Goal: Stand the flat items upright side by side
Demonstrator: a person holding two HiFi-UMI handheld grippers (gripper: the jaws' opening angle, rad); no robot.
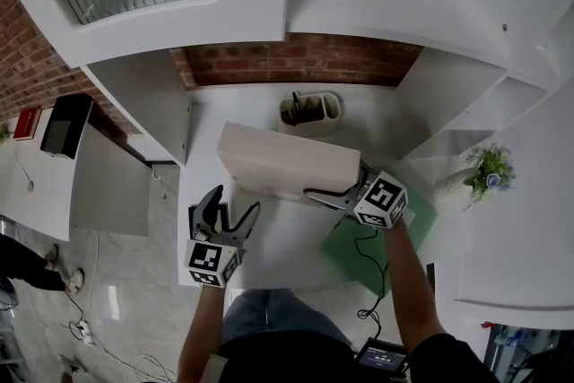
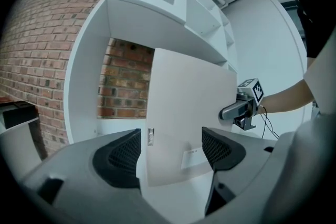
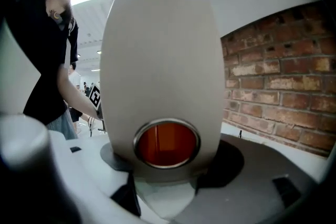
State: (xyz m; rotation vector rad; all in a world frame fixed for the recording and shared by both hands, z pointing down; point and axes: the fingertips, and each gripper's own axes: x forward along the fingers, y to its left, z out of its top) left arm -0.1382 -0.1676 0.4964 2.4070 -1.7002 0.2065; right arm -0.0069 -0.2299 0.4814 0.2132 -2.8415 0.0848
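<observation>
A white box file (image 1: pixel 287 161) stands upright on the white worktop (image 1: pixel 269 251) before a brick wall. The right gripper (image 1: pixel 318 188) pinches its ringed spine end in its jaws, while the left gripper (image 1: pixel 235 200) holds its jaws spread around the opposite edge, apart from it.

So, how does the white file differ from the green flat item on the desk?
The white file stands upright; the green item lies flat. The white file looks thick, the green item thin. The right claw grips the white file's end; the green item lies free of both claws. Both are at the white desk.
</observation>
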